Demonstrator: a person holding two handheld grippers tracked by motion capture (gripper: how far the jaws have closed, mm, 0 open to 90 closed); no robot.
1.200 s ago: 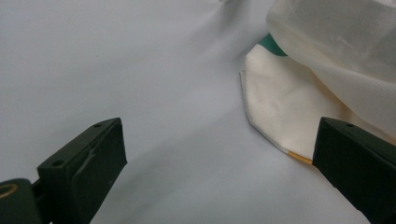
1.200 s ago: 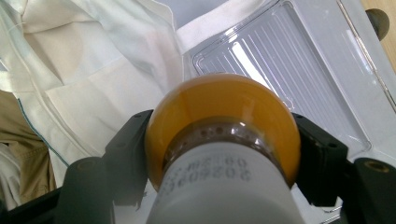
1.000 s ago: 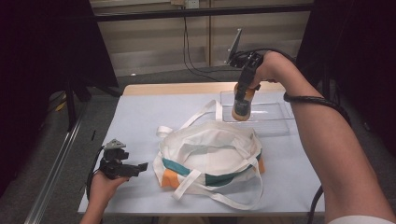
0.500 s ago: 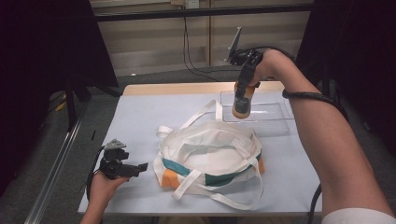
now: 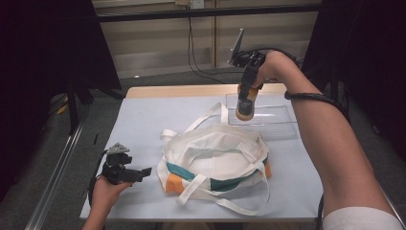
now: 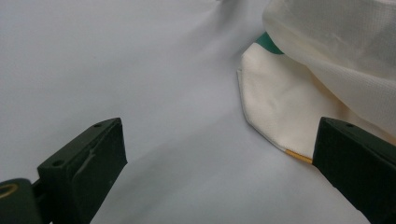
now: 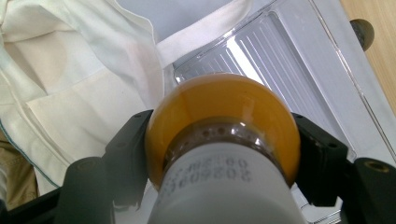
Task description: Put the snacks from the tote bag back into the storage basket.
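A bottle of amber liquid [image 5: 245, 102] with a white cap hangs bottom-down above the near left corner of a clear plastic tray [image 5: 273, 125]. My right gripper [image 5: 249, 85] is shut on its neck. In the right gripper view the bottle [image 7: 219, 112] sits between the jaws of the right gripper [image 7: 224, 156], over the tray [image 7: 303, 70] and the bag [image 7: 70, 93]. A white cloth bag [image 5: 215, 155] with teal and orange panels lies open mid-table. My left gripper [image 5: 145, 171] rests low, open, its jaws pointing at the bag's left corner [image 6: 285, 107]; nothing lies between the jaws of the left gripper [image 6: 224, 158].
The table has a light blue-grey cover [image 5: 143, 120] with a wooden strip [image 5: 182, 90] along its far edge. The bag's long straps [image 5: 206, 117] trail toward the tray and toward the front edge. A metal rail [image 5: 57, 167] runs along the floor at the left.
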